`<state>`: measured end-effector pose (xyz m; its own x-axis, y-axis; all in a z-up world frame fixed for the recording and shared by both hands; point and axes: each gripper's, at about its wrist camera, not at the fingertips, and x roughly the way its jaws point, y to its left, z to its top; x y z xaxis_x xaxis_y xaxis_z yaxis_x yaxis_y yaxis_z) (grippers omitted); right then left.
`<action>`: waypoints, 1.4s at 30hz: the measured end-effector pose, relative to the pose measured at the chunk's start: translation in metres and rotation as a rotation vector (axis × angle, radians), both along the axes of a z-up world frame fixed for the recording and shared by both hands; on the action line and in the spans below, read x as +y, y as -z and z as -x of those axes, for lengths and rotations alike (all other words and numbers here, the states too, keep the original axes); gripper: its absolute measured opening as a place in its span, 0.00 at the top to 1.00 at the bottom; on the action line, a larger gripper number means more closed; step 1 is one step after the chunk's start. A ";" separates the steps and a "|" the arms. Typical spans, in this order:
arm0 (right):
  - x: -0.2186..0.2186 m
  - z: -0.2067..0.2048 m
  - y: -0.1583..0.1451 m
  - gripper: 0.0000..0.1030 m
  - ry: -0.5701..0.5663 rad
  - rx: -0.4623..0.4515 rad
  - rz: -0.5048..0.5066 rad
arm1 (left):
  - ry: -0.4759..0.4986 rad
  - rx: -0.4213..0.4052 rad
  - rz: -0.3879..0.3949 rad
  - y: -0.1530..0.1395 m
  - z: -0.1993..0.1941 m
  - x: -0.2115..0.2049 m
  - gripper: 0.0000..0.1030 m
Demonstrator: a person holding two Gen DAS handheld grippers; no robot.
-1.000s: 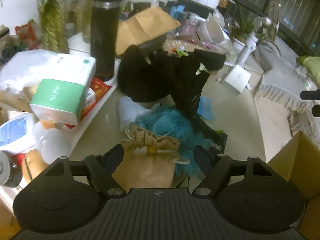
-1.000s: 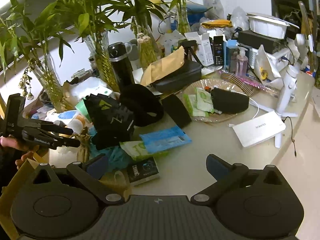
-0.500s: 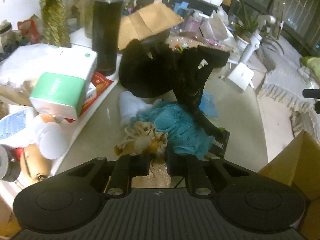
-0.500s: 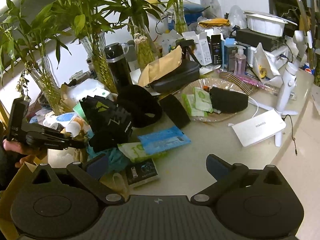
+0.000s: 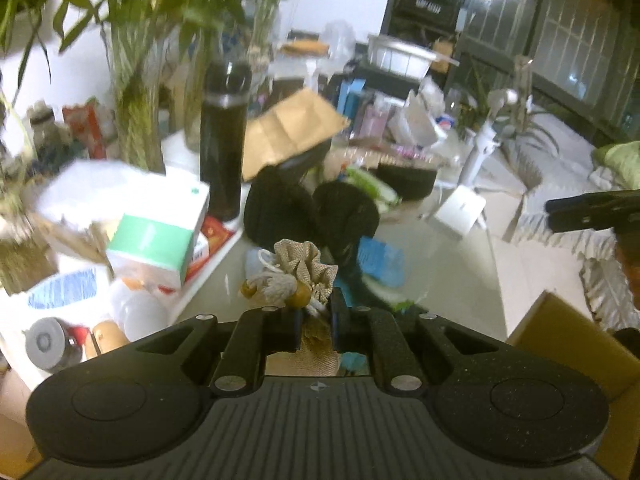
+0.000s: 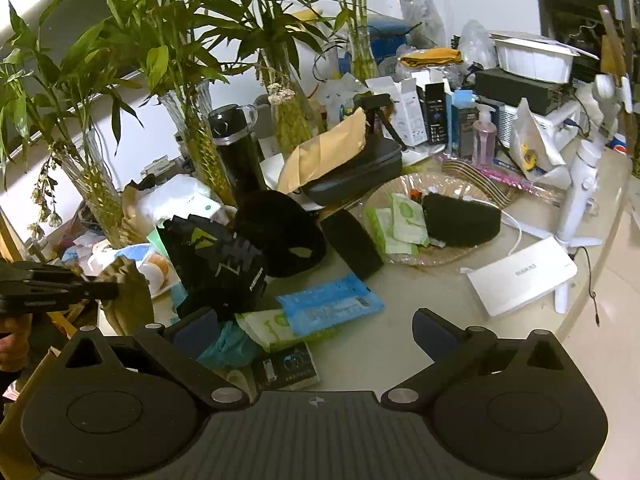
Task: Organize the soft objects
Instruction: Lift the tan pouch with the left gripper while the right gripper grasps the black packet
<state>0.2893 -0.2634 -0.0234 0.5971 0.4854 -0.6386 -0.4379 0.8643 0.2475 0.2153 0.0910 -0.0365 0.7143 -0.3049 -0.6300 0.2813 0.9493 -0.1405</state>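
A tan burlap drawstring pouch (image 5: 308, 264) with wooden beads hangs above the table, and my left gripper (image 5: 314, 312) is shut on its neck. The right wrist view shows that left gripper (image 6: 100, 290) at the far left, with the pouch (image 6: 130, 300) dangling from it. My right gripper (image 6: 316, 328) stands open over the table's near edge with nothing between its fingers. Below it lie a teal mesh sponge (image 6: 224, 346), a black glove (image 6: 224, 260) and a black fluffy piece (image 6: 280, 236).
A cardboard box (image 5: 568, 344) stands at the lower right of the left wrist view. On the table are a black bottle (image 6: 236, 152), glass vases with bamboo (image 6: 200, 136), a tissue box (image 5: 156, 236), a blue wipes pack (image 6: 332, 304), a white power bank (image 6: 524, 276) and a dish (image 6: 440, 252).
My left gripper shut on the burlap pouch and lifted it off the table, away from the teal sponge. The right gripper stayed where it was.
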 end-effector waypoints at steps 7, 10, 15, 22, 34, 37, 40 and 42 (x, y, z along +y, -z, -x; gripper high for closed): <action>0.009 -0.011 0.001 0.00 -0.058 -0.014 0.032 | -0.016 -0.109 0.010 -0.032 0.022 -0.007 0.87; 0.013 -0.014 0.004 0.00 -0.081 -0.015 0.058 | -0.018 -0.141 0.024 -0.046 0.032 -0.008 0.87; 0.015 -0.021 0.011 0.00 -0.126 -0.002 0.072 | -0.016 -0.170 0.054 -0.063 0.049 -0.012 0.87; 0.026 -0.042 0.035 0.00 -0.208 0.063 0.106 | -0.005 -0.199 0.071 -0.077 0.069 -0.019 0.87; 0.081 -0.083 0.091 0.00 -0.317 0.311 0.221 | -0.005 -0.202 0.096 -0.079 0.090 -0.019 0.87; 0.098 -0.090 0.103 0.00 -0.369 0.350 0.257 | -0.009 -0.204 0.092 -0.079 0.093 -0.017 0.87; 0.114 -0.097 0.116 0.00 -0.408 0.393 0.294 | -0.006 -0.204 0.086 -0.078 0.097 -0.018 0.87; 0.123 -0.102 0.125 0.00 -0.432 0.418 0.313 | -0.004 -0.207 0.079 -0.078 0.099 -0.018 0.87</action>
<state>0.3913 -0.1408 -0.1480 0.0631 0.3800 -0.9228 -0.6819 0.6916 0.2381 0.1159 0.0731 0.0417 0.8270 -0.3449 -0.4439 0.3085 0.9386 -0.1545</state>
